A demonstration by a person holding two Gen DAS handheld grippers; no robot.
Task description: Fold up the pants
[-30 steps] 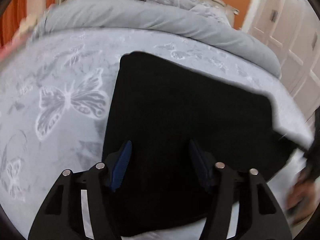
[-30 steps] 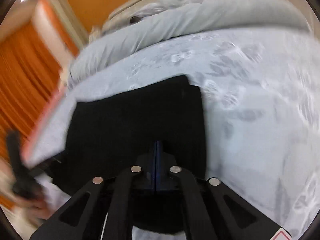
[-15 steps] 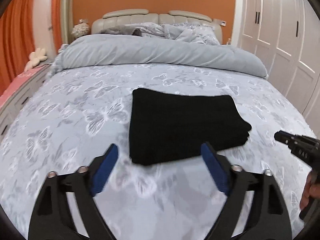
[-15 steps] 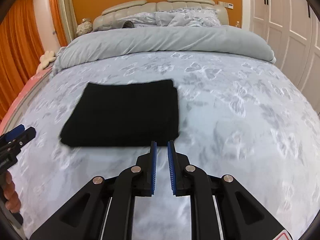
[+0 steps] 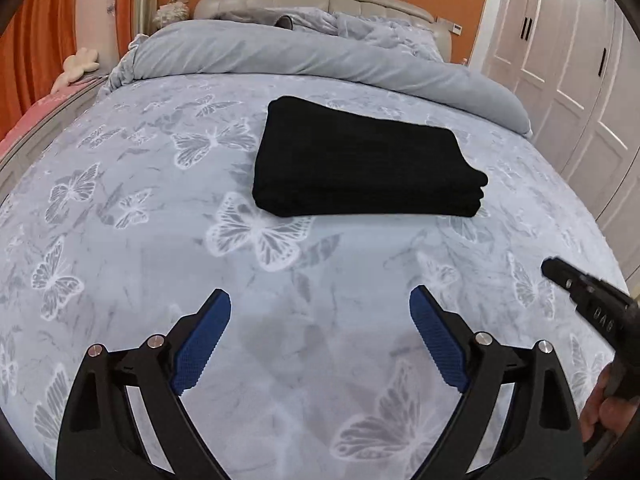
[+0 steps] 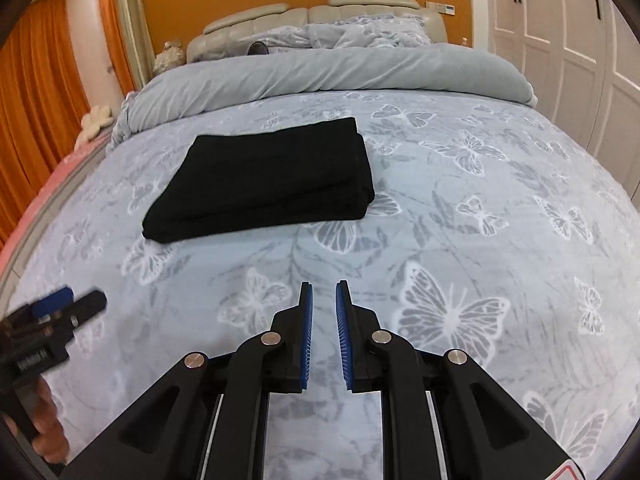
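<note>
The black pants lie folded into a flat rectangle on the butterfly-print bed cover; they also show in the right wrist view. My left gripper is wide open and empty, held above the cover well short of the pants. My right gripper is open by a narrow gap and empty, also back from the pants. The right gripper's tip shows at the right of the left wrist view, and the left gripper shows at the left of the right wrist view.
A rolled grey duvet and pillows lie across the head of the bed by the padded headboard. White wardrobe doors stand on the right, orange curtains on the left. The bed's left edge drops off.
Both grippers let go of the pants and pulled back toward the foot of the bed. The left jaws opened wider; the right jaws went from shut to slightly open. The pants lie folded.
</note>
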